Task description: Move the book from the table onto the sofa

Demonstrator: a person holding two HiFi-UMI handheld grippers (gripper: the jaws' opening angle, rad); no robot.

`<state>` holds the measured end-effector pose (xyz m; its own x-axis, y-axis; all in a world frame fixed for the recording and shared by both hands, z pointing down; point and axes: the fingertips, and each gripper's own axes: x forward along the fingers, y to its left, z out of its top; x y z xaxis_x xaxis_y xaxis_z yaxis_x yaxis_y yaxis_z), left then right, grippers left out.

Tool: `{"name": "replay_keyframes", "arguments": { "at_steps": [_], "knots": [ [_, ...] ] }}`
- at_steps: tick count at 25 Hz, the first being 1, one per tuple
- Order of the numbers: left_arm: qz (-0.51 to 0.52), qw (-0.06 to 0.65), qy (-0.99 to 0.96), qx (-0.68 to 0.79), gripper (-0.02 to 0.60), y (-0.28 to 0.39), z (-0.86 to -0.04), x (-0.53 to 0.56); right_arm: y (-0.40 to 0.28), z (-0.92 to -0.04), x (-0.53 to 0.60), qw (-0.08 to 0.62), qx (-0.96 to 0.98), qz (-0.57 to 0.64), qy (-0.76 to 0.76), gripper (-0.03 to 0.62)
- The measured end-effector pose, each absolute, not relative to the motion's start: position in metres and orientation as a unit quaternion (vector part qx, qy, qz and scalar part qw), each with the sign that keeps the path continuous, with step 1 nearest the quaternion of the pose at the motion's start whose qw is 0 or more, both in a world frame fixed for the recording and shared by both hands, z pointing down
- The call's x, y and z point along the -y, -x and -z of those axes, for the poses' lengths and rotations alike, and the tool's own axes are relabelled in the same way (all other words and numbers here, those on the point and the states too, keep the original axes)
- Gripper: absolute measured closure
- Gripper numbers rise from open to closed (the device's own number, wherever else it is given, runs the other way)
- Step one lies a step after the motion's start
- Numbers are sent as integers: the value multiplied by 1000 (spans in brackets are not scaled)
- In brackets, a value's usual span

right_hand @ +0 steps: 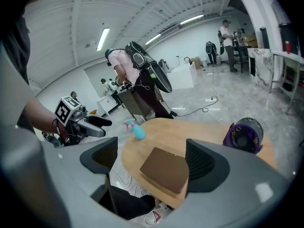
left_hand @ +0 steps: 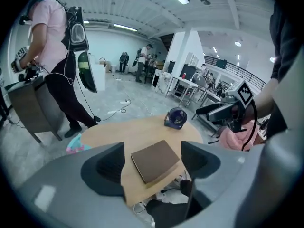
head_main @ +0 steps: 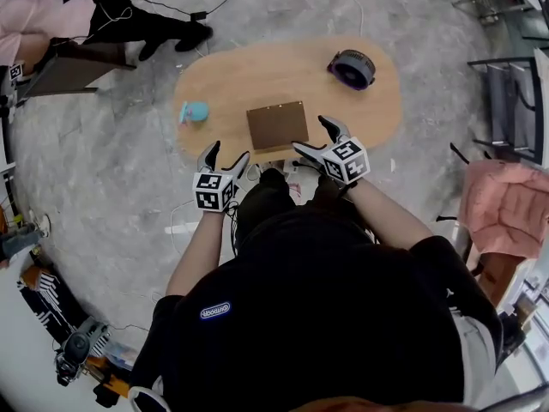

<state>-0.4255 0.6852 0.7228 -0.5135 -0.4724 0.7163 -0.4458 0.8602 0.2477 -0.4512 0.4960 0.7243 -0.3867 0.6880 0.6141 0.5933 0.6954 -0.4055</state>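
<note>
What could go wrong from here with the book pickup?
1. The book lies flat by the table's near edge; left tool and right tool are both open, not touching it. Pinching a flat cover may slip or push it off the edge.
2. Cables lie on the floor by the person's legs: a snag risk when carrying it away.

Head cam looked steeply down on the worktop from overhead. Left claw cam and right claw cam sat low by its near edge, facing across it. All three shared book and fan.
</note>
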Motion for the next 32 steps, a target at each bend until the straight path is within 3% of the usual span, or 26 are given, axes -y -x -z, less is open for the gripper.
{"name": "replay_keyframes", "arguments": {
  "at_steps": [8, 17, 27, 32],
  "knots": [
    [10, 461, -305, 833, 215, 426, -791, -660, 445, -791, -492, 453, 818, -38, 353, 134],
    [71, 536, -269, 797, 215, 443, -893, -669, 470, -869, -478, 497, 803, -51, 325, 129],
    [42, 561, -287, 775, 213, 453, -966, -652, 464, -958, -493, 553, 757, -66, 341, 129],
    [77, 571, -278, 768, 204, 453, -980, -649, 467, -989, -496, 567, 755, -87, 319, 129]
  ]
}}
